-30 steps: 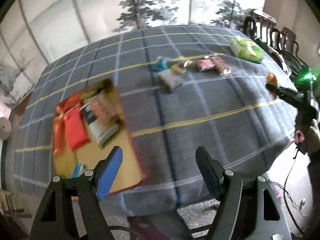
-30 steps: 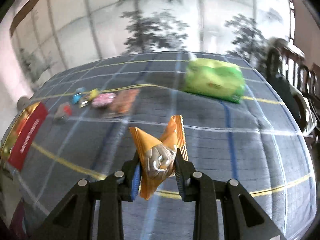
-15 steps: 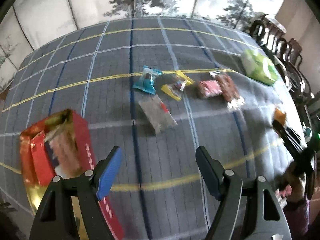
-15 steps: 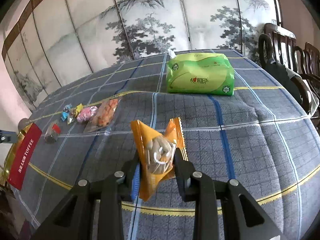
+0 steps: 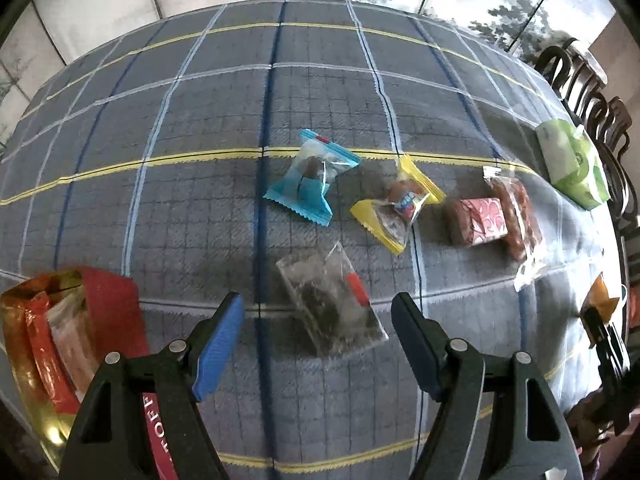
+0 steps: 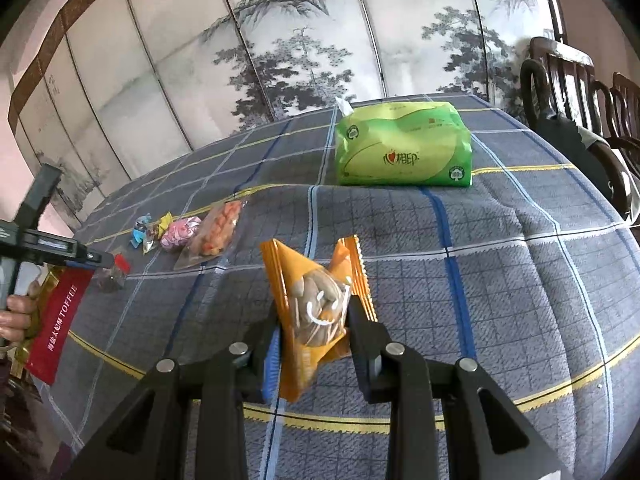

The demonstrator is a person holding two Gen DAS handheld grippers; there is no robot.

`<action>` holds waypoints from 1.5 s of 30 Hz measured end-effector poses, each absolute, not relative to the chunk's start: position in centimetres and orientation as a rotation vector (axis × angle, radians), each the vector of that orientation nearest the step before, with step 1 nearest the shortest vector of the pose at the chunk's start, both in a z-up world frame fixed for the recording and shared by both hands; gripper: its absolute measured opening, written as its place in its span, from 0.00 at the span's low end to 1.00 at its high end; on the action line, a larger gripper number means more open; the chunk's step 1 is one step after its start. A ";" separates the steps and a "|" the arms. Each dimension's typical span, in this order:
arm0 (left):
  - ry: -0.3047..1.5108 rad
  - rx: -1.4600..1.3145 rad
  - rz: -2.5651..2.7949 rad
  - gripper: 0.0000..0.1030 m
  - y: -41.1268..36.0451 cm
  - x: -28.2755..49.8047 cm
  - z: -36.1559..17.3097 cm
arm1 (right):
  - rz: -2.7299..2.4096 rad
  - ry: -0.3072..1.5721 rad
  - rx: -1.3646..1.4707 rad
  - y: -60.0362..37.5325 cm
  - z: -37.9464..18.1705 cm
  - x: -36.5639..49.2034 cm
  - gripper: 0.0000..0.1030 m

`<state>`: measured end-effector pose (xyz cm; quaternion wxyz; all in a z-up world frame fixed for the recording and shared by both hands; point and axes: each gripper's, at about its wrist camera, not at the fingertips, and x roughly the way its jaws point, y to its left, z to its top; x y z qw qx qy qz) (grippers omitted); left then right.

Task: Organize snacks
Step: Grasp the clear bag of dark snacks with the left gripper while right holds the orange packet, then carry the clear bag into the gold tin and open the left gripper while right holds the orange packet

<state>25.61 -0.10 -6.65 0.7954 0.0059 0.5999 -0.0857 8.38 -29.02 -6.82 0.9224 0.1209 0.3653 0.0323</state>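
**Left tool lines up on the clear packet while the right one carries an orange snack**

At the tabletop's (image 5: 168, 208) left edge sits the red toffee box (image 5: 100, 320), open, with several red and pale packets already standing inside. Just beside it, toward the middle, the left tool (image 5: 318, 330) hangs above the cloth pointing steeply down, its jaws spread wide and empty. Between and just beyond its blue pads lies a clear packet (image 5: 330, 306) with dark contents and a red tab, flat on the cloth and not yet touched.

Farther in, a row of loose snacks runs toward the right edge: a blue-wrapped sweet (image 5: 310, 178), a yellow-wrapped sweet (image 5: 396, 202), a pink-wrapped cake (image 5: 478, 222) and a long clear bag of reddish pieces (image 5: 518, 222) touching it. Near the far right corner stands a green tissue pack (image 6: 402, 146), well apart from the snacks.

By the right edge, the right tool (image 6: 314, 322) is clamped tight on an orange packet (image 6: 318, 310), holding it upright off the cloth.

The step in hand looks like collecting: the orange packet seems on its way to the box, and the clear packet is the left tool's likely target. That next move calls for lowering the pads to either side of the thin packet and closing low, since flat, slippery film can slide out.
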 end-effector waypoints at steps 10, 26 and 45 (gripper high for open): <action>1.279 0.047 -0.183 0.30 -1.0 24.6 -8.0 | 0.063 0.772 0.237 -29.0 -7.0 8.7 0.29; 1.135 0.018 -0.251 0.30 -0.9 10.4 -0.8 | 0.040 0.794 0.206 -28.1 -7.3 9.1 0.29; 1.049 0.029 -0.089 0.31 5.4 5.7 1.3 | -0.001 0.829 0.170 -27.7 -7.7 9.4 0.29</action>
